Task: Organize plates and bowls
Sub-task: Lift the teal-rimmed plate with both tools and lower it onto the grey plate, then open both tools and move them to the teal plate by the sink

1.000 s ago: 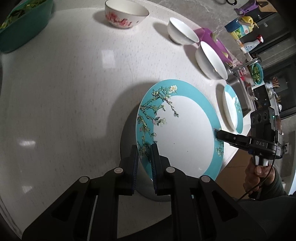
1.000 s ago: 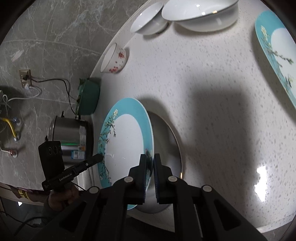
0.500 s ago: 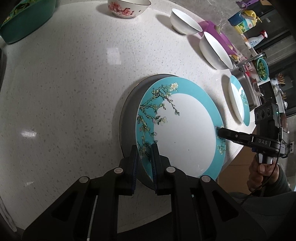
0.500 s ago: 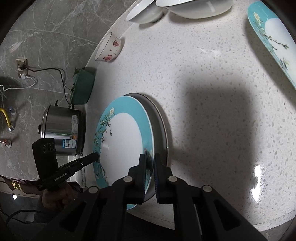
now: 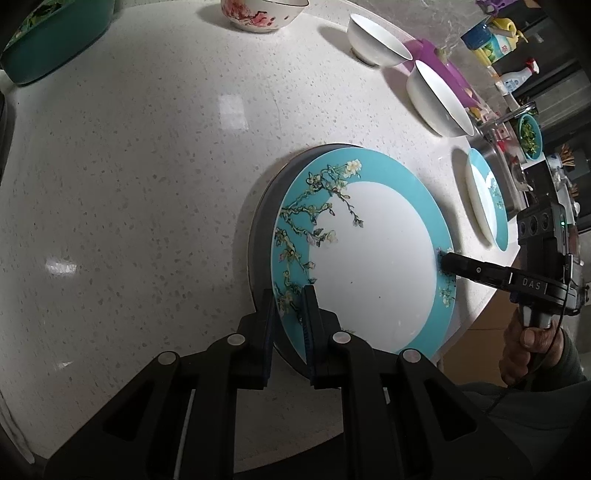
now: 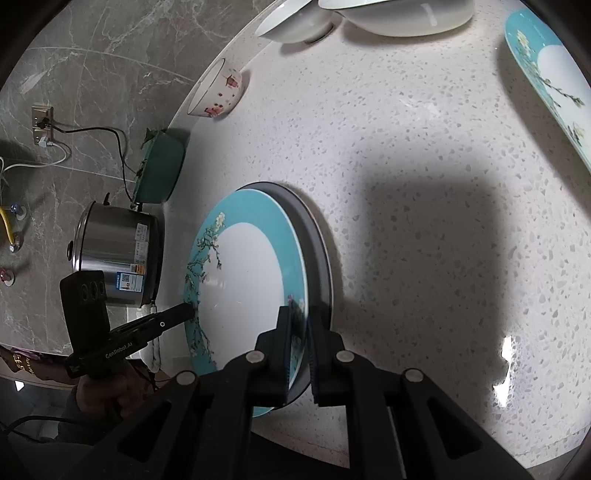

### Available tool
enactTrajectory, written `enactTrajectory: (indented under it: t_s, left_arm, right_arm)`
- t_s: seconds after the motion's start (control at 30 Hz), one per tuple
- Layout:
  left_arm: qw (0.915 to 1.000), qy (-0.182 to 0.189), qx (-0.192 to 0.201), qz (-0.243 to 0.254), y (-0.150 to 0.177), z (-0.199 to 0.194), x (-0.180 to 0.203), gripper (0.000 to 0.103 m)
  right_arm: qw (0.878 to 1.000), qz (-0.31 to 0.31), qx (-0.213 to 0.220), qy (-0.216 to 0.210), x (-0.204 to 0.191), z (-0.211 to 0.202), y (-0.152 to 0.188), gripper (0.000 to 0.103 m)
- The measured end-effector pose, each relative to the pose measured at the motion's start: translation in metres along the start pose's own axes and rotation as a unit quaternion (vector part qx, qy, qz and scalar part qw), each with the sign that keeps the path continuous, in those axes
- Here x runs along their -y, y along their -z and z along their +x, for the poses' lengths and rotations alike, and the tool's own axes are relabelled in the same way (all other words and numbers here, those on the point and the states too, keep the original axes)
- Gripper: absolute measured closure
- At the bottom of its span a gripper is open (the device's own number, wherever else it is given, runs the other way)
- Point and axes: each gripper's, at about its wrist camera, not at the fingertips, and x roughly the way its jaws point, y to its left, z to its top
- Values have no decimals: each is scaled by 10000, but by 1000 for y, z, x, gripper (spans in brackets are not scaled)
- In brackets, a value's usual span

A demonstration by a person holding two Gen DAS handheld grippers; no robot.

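Note:
A teal-rimmed plate with a flower branch [image 5: 369, 258] [image 6: 240, 280] hangs slightly tilted just over a grey plate [image 5: 264, 221] [image 6: 317, 258] on the white counter. Whether the two plates touch, I cannot tell. My left gripper [image 5: 288, 306] [image 6: 190, 312] is shut on the teal plate's near rim by the blossoms. My right gripper [image 6: 297, 321] [image 5: 441, 260] is shut on the opposite rim. Only an arc of the grey plate's rim shows past the teal plate.
A second teal plate [image 5: 487, 206] [image 6: 546, 74] lies near the counter edge by the sink. Two white bowls [image 5: 376, 40] [image 5: 439, 99] and a pink-flowered bowl [image 5: 262, 14] [image 6: 218, 96] stand at the back. A green container [image 5: 55, 37] and a steel pot [image 6: 118, 254] are at the far side.
Held by both grippers, the teal plate has come down and over the grey plate, which showed much wider beside it before. Both grips stay the same.

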Motion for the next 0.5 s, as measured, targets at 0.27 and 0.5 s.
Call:
enactTrajectory:
  t_s: [0.27,0.5]
  left_arm:
    - [9995,-253,163,110,-2,1,6,88]
    - [9977,-526,305,289,-4,2,13,87]
  right_arm:
    - [9989,-369,35,277,-11,2,1,91]
    - [9941,-867,86,649,-23,3,5,88]
